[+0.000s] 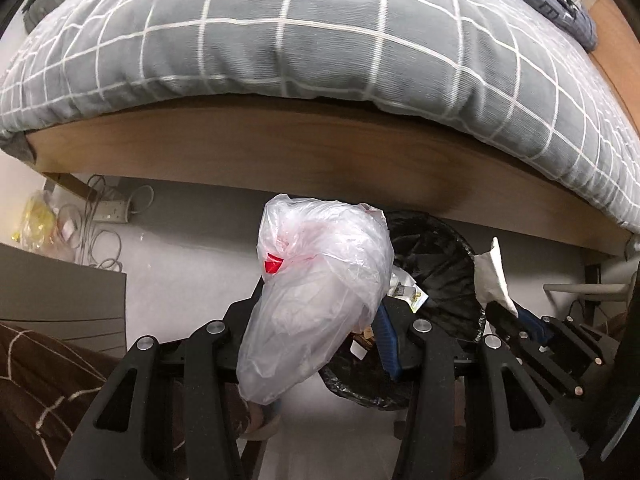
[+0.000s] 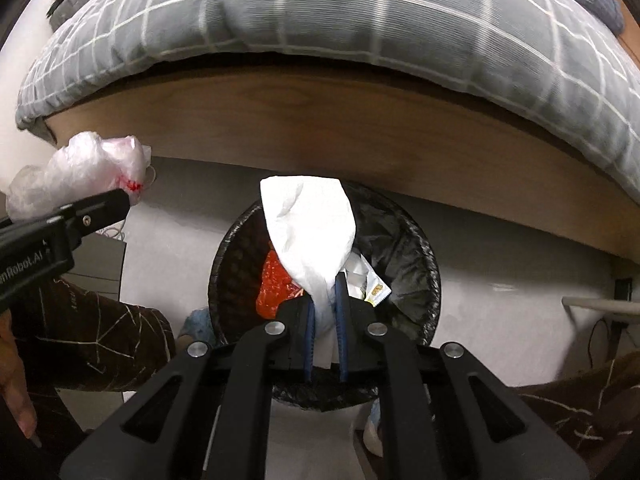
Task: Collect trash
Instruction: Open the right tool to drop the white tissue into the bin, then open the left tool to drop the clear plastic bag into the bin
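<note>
The left gripper (image 1: 320, 312) is closed on a crumpled clear plastic bag (image 1: 320, 292) with a red mark on it; the bag fills the space between the fingers and rises above them toward 12 o'clock. In the right wrist view the same bag (image 2: 76, 176) appears at 10 o'clock, at the tip of the left gripper (image 2: 108, 204). The right gripper (image 2: 325, 300) is closed on a white paper tissue (image 2: 310, 228), which is pinched between the two blue pads (image 2: 340, 320) and stands up from them toward 12 o'clock. In the left wrist view this tissue (image 1: 494, 280) shows at 3 o'clock. Directly behind the tissue is the trash bin (image 2: 416, 256), lined with a black bag, and the tissue is over its opening. Inside the bin lie a red wrapper (image 2: 274, 288) at 9 o'clock of the pads and a small white packet (image 2: 370, 280) at 2 o'clock. The bin stands on a light floor (image 2: 168, 248) just beside a wooden bed frame (image 2: 280, 120). On top, at 12 o'clock, lies a grey checked duvet (image 2: 320, 16). At 9 o'clock in the left wrist view, a power strip (image 1: 114, 212) with cables lies on the floor.
</note>
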A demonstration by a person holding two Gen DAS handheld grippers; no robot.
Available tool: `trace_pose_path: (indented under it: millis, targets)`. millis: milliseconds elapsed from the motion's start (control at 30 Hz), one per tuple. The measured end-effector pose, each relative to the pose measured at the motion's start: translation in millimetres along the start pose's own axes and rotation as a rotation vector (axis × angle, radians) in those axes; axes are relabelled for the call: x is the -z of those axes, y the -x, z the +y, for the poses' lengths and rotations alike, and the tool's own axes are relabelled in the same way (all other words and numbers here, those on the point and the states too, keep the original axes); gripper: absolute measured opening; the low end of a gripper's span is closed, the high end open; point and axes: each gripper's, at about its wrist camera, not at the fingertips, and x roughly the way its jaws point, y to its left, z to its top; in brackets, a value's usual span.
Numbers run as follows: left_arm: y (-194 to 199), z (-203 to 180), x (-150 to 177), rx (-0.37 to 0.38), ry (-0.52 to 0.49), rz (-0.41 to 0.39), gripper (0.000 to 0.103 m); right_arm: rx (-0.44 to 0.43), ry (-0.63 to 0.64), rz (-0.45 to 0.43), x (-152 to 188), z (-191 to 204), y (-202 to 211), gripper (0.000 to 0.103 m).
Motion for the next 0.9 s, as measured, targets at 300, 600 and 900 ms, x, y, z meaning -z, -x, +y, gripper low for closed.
trace_pose_path:
  millis: [300,600,900]
  targets:
    - [0.4,-4.2,3.0,-0.007,-0.023,-0.004,0.046,0.026,-0.032,-0.049,0.9,-14.0,13.1,0.064]
    - [3.2,-37.6,4.8,0.036,-0.080,-0.004,0.046,0.095,-0.149,-0.136,5.1,-64.7,44.5,0.088]
    - [1.9,-79.9,4.2,0.066,-0.141,0.001,0.046,0.181,-0.178,-0.195,12.2,-95.1,72.9,0.095]
